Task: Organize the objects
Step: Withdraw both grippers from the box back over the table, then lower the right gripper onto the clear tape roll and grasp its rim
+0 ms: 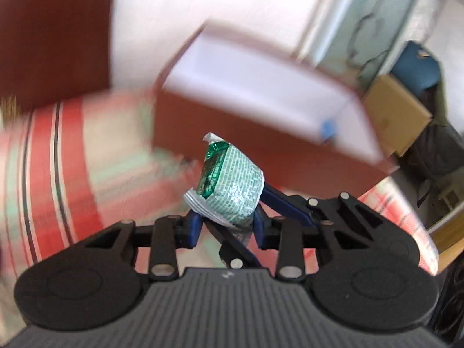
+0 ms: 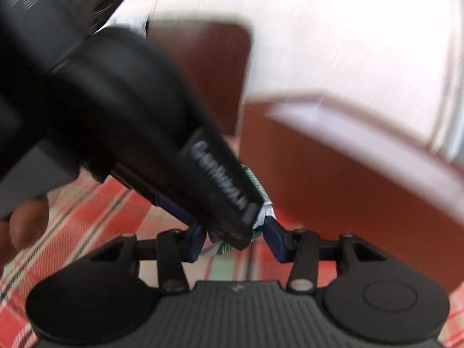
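Left wrist view looks along the left gripper, whose blue-padded fingers are clamped together on a small packet, held off the cloth and tilted with its torn white end pointing up and to the left. The packet is a crumpled, shiny wrapper: pale green foil with a fine brick-like grid, a dark emerald panel on its left face and a white crimped edge at its base. A second pair of dark blue fingers crosses the same packet from the right, so both tools meet on it. Behind it stands an open box with reddish-brown outer walls and a pale, smooth inner lining, tilted in the frame and blurred. Under everything lies a tablecloth of red, cream and mint checks with thin dark lines. Only this view shows the cardboard carton and the blue object beyond it at the right. The right wrist view shows much less of the packet: just a green-and-white sliver, since the black body of the left gripper, printed with white lettering too smeared to read, slants across it. The right gripper has its blue fingers pressed in on the packet's lower end. The box fills the right side here.
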`<state>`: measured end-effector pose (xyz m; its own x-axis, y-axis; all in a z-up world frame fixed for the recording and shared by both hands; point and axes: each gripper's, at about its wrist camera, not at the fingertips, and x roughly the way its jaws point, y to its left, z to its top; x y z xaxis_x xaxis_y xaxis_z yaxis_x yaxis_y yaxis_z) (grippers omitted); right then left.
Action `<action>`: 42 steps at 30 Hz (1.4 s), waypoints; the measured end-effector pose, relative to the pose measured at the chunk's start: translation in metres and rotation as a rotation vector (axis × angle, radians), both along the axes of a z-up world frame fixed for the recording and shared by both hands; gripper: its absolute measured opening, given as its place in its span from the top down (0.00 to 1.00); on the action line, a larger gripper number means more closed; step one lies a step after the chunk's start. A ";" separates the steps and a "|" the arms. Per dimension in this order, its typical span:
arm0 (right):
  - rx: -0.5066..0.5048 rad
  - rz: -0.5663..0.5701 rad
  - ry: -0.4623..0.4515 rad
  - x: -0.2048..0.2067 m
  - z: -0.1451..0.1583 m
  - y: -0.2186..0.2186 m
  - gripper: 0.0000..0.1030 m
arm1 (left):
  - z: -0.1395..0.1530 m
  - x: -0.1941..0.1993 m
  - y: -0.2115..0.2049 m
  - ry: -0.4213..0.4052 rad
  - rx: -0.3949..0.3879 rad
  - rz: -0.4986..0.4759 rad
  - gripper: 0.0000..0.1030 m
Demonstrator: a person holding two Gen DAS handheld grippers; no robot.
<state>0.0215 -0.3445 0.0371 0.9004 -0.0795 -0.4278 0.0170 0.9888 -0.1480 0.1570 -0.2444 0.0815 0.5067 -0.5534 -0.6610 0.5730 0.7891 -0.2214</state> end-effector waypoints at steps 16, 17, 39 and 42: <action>-0.003 -0.310 -0.222 -0.062 0.036 -0.062 0.21 | 0.031 -0.025 0.022 -0.208 0.049 0.175 0.10; 0.015 -0.306 -0.240 -0.074 0.035 -0.058 0.21 | 0.025 -0.028 0.029 -0.210 0.089 0.191 0.10; 0.265 -0.076 0.118 -0.033 -0.024 0.086 0.19 | -0.058 -0.112 0.206 -0.042 0.257 0.491 0.10; 0.242 -0.057 0.128 -0.038 -0.024 0.099 0.19 | -0.063 -0.117 0.222 -0.031 0.248 0.523 0.10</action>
